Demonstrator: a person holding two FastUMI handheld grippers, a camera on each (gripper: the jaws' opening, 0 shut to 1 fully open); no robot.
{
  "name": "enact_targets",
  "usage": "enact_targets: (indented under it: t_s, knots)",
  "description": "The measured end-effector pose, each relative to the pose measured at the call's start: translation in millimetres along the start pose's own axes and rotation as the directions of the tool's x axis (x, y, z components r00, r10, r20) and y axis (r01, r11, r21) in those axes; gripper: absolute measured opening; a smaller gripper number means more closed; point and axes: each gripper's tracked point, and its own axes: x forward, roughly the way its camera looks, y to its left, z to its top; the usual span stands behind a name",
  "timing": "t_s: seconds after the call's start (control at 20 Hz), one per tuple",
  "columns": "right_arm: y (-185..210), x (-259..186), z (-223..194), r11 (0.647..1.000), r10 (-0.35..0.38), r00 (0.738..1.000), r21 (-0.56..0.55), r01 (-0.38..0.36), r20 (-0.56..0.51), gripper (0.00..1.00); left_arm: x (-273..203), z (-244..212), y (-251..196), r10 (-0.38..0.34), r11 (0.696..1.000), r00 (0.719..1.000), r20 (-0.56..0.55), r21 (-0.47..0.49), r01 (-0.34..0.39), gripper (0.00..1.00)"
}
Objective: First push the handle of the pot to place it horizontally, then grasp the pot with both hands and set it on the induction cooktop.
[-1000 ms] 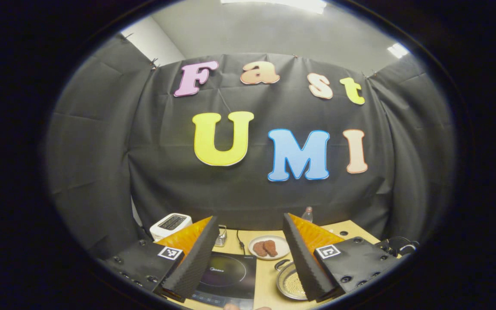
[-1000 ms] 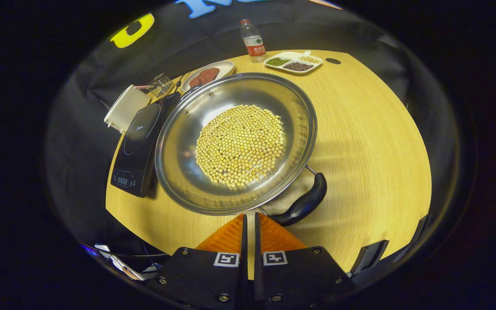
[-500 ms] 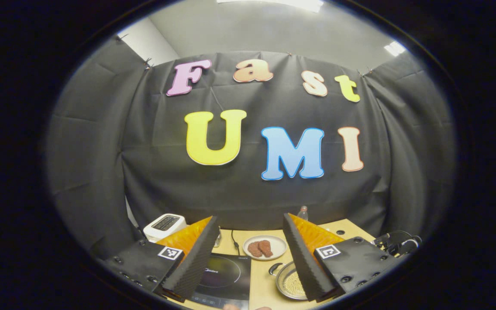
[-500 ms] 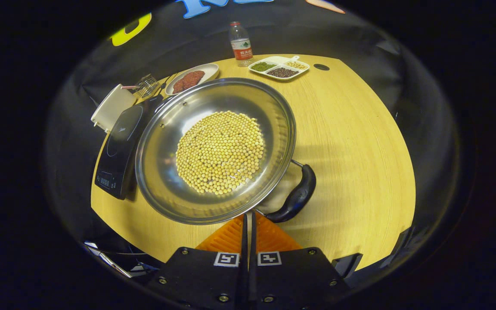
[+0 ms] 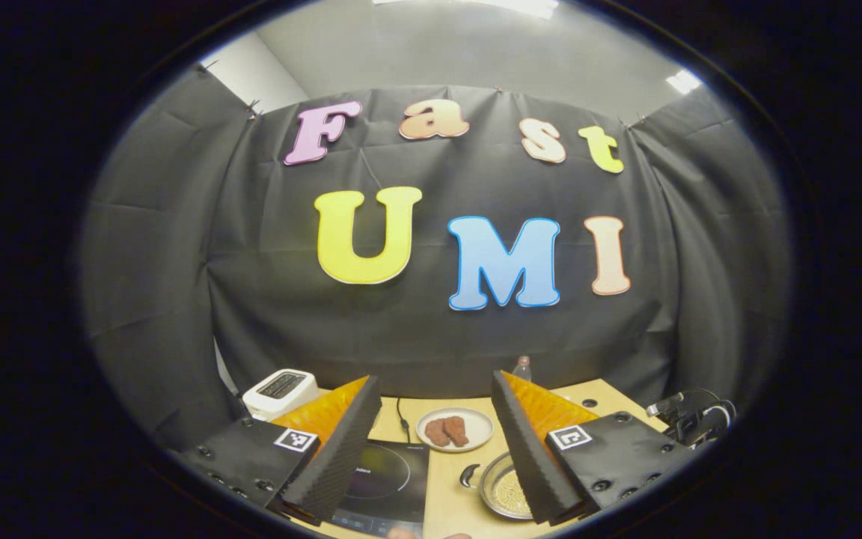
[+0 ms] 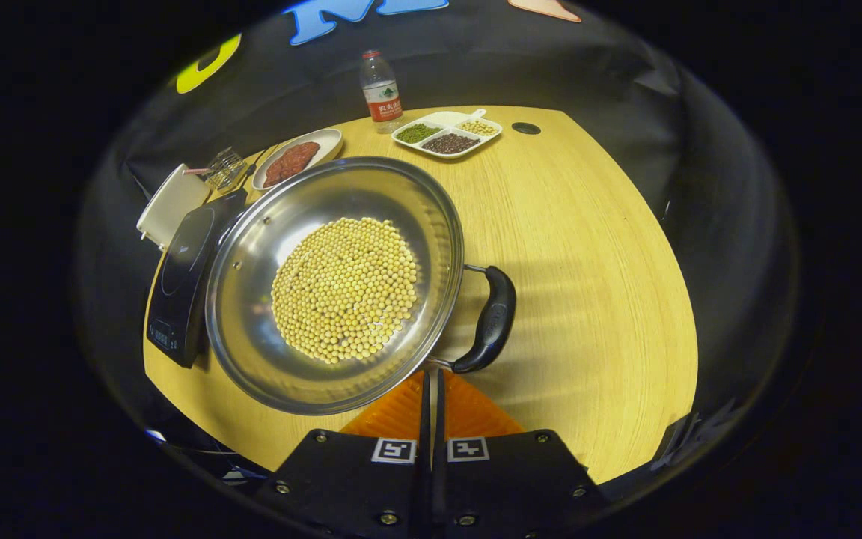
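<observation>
pot handle (image 6: 492,320) swung rightward, cooktop (image 6: 184,277) beside, plate (image 6: 298,156) behind

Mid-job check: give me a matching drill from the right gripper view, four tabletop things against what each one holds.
Things:
1. round steel pot
2. oval white plate
3. divided white tray
4. clear plastic bottle

Contents or marks:
A. green, dark and pale beans in separate compartments
B. red label and cap
C. heap of yellow soybeans
D. reddish-brown meat pieces

Pairs: 1-C, 2-D, 3-A, 4-B
</observation>
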Motion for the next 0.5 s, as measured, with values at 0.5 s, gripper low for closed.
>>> enact_targets:
  t_s: [0.5]
  knots:
    - [-25.6,22.7,35.7,1.000,-0.020,0.999,0.004,0.020,0.034,0.01,5.0,-20.1,-16.7,0.008,1.000,0.999,-0.038,0.019,-0.007,0.96]
